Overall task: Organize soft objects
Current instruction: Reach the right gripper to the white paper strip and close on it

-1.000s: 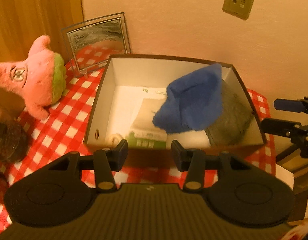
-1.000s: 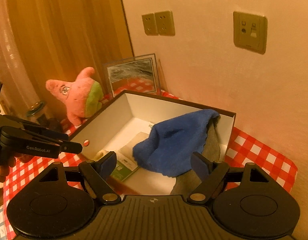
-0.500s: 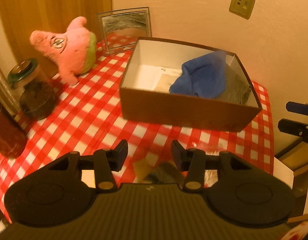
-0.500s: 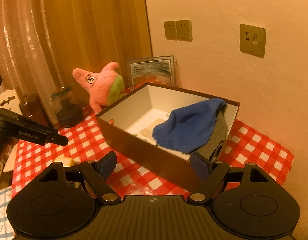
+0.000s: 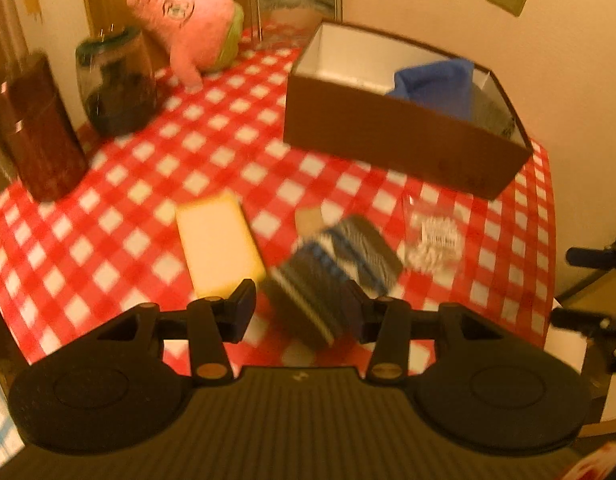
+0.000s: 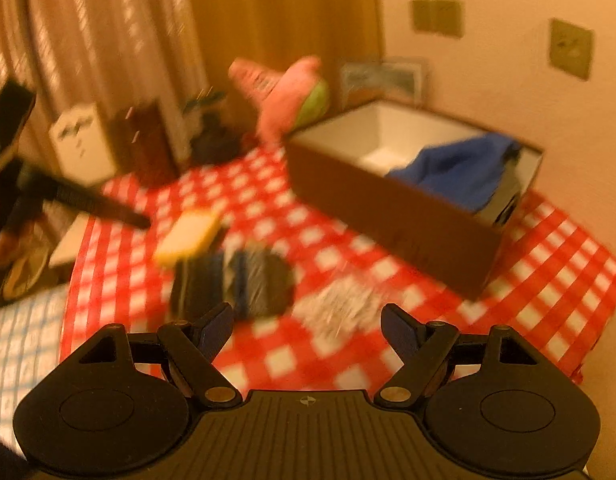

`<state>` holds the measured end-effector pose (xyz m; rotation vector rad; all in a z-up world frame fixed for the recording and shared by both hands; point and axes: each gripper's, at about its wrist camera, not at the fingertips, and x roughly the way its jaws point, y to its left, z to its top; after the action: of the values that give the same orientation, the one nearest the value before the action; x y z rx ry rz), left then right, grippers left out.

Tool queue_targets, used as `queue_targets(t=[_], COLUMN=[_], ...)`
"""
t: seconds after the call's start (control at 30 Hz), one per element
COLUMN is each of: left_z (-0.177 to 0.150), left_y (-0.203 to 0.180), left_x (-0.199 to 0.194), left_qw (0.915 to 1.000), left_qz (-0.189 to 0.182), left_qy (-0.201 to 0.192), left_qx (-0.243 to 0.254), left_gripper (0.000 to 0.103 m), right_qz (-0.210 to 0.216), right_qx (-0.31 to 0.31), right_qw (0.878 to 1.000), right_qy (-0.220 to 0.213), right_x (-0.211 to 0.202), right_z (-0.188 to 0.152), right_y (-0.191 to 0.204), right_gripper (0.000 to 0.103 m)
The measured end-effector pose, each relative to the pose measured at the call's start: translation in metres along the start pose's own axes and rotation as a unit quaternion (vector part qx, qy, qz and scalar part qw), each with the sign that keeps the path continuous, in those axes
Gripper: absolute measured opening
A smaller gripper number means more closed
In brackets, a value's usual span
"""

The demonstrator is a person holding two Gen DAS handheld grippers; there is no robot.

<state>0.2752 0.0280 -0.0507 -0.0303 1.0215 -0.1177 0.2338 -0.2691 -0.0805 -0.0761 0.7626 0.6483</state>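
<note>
Softly blurred, yellow sponge slab (image 5: 218,244), striped knit cloth (image 5: 336,272), brown cardboard box (image 5: 400,140), both jaws apart, empty.

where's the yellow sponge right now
The flat yellow sponge lies on the red checked tablecloth in the left wrist view, just left of the dark striped folded cloth, ahead of the left gripper.

A sponge (image 5: 218,244) lies left of folded cloth (image 5: 336,268), box (image 5: 400,144) behind them.
</note>
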Motion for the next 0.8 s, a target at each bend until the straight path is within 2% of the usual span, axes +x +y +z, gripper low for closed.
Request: queue_targets(t=[0.27,0.5,0.57,0.8], left_z=[-0.042,-0.051,-0.052,-0.055], left_y=[-0.001,-0.005,-0.005,-0.006], left_x=[0.017,0.022,0.023,0.03], left_qw=[0.9985,0.9982,0.9982,0.998], left_qz=[-0.006,-0.008,-0.004,0.0], left_qy=[0.05,0.057,0.057,0.062], left_qx=[-0.021,-0.018,-0.017,-0.015], left_gripper=[0.044,0.044,0.044,0.044], right_qz=[0.021,-0.002,-0.008,-0.025], right_qx=[-0.096,-0.227,-0.251,-0.296], right_qw=[0.993,0.97,0.963,0.949], right_qy=[0.062,0.089,0.1,0.107], right_x=[0.029,0.052,0.059,0.077], right_z=[-0.038,-0.069,-0.075,-0.086], right_y=[0.034,0.056,0.058,0.057], right_gripper=[0.081,0.079,0.063,0.043])
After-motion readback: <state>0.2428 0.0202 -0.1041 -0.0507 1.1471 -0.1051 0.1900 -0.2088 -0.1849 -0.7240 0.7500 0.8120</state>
